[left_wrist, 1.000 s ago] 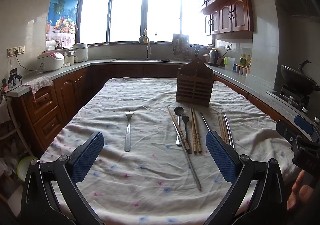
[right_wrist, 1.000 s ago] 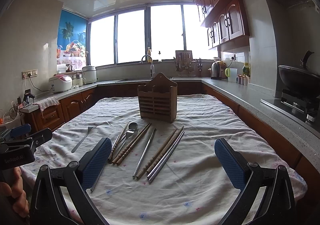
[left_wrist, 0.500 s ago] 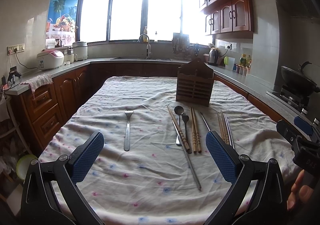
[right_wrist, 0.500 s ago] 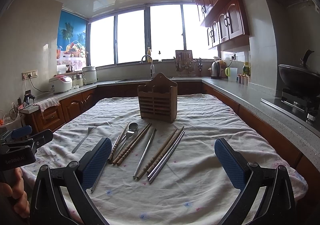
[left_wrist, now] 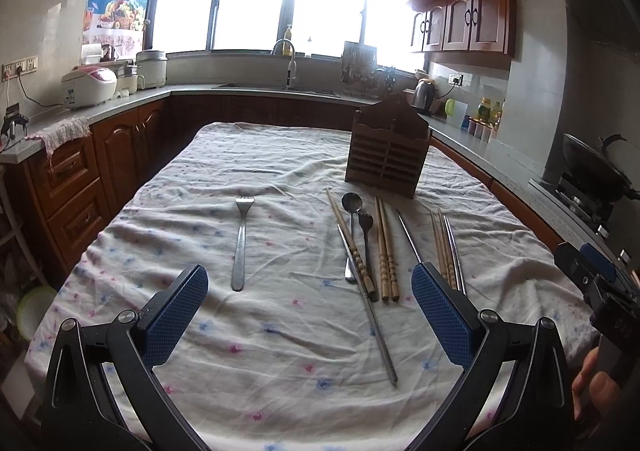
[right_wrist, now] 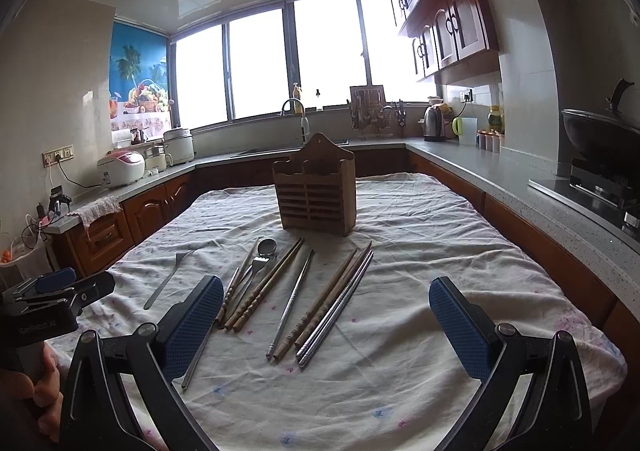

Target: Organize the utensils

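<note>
While both grippers hover above the near edge of a cloth-covered table (left_wrist: 280, 351), nothing sits between their blue pads. The left gripper (left_wrist: 310, 305) has its jaws spread wide and empty; the right gripper (right_wrist: 326, 317) is just as wide and holds nothing.

Ahead of the left gripper, a steel fork (left_wrist: 241, 241) lies alone on the cloth, handle toward the near edge, just beyond the left pad and well apart from the other utensils. To its right lies a cluster: a spoon (left_wrist: 351, 207) touching a smaller fork (left_wrist: 365, 222), a dark carved chopstick (left_wrist: 352, 247) beside them, and a long metal chopstick (left_wrist: 374, 315) running closest to the near edge. A pair of wooden chopsticks (left_wrist: 386, 251) lies just beside these. A single metal chopstick (left_wrist: 408, 237) and a further bundle of wooden and metal chopsticks (left_wrist: 446, 247) run up to the left gripper's right pad.

Seen from the right gripper, the same bundle (right_wrist: 336, 303) lies between its pads, nearer the left one, and the cluster runs behind that left pad.

A slatted wooden utensil holder (right_wrist: 316, 195) stands upright on the cloth beyond all the utensils, toward the table's far edge, apart from both grippers.

Writing shows on the handle of each gripper as seen from the other camera, but it is too blurred to read. A rice cooker (left_wrist: 89, 86) on the counter at the left carries a small label, also unreadable.
</note>
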The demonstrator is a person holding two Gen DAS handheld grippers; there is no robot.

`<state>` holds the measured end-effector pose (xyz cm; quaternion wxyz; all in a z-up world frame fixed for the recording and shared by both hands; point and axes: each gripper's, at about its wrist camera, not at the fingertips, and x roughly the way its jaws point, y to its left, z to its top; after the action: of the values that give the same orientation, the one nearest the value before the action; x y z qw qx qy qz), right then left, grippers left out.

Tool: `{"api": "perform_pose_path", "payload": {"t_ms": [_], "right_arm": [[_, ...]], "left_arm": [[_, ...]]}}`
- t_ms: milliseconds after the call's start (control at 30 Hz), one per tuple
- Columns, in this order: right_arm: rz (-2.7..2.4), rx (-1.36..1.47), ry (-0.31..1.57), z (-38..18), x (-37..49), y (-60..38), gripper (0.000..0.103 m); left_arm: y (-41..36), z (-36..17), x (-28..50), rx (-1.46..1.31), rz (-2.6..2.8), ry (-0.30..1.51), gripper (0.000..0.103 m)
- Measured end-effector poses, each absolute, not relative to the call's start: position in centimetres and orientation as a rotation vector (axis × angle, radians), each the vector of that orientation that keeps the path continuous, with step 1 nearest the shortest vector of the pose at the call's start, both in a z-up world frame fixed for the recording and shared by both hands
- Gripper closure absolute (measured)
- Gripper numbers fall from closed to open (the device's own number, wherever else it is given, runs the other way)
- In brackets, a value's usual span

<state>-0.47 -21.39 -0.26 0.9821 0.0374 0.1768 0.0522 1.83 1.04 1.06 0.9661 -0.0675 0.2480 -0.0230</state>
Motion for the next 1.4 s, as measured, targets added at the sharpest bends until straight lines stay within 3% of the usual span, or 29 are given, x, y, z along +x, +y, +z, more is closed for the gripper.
{"api": "perform_pose_path", "payload": {"t_ms": [300, 633, 700, 1000, 1233, 1400], "right_arm": [[0.101, 0.120, 0.410, 0.2, 2.7, -22.4, 0.003], [0.120, 0.216, 0.535, -0.4, 7.9, -23.6, 0.029], [0.127, 0.234, 0.557, -0.6, 9.0, -23.7, 0.039], [0.144, 0.284, 0.661, -1.3, 14.5, -23.9, 0.061], [0.155, 0.290, 0.785, -3.1, 19.5, -23.3, 0.069], [0.152, 0.296, 0.870, -5.1, 22.3, -23.1, 0.077]], "left_arm": [[1.9, 1.4, 6.2, -0.181, -0.050, 0.577, 0.001], [1.8, 1.2, 12.7, -0.206, -0.088, 0.691, 0.019], [1.7, 1.1, 14.0, -0.204, -0.095, 0.715, 0.022], [0.8, 0.2, 20.7, -0.207, -0.140, 0.852, 0.039], [-0.1, -1.2, 25.6, -0.198, -0.172, 0.952, 0.052], [-0.3, -2.5, 28.5, -0.191, -0.185, 1.010, 0.054]]}}
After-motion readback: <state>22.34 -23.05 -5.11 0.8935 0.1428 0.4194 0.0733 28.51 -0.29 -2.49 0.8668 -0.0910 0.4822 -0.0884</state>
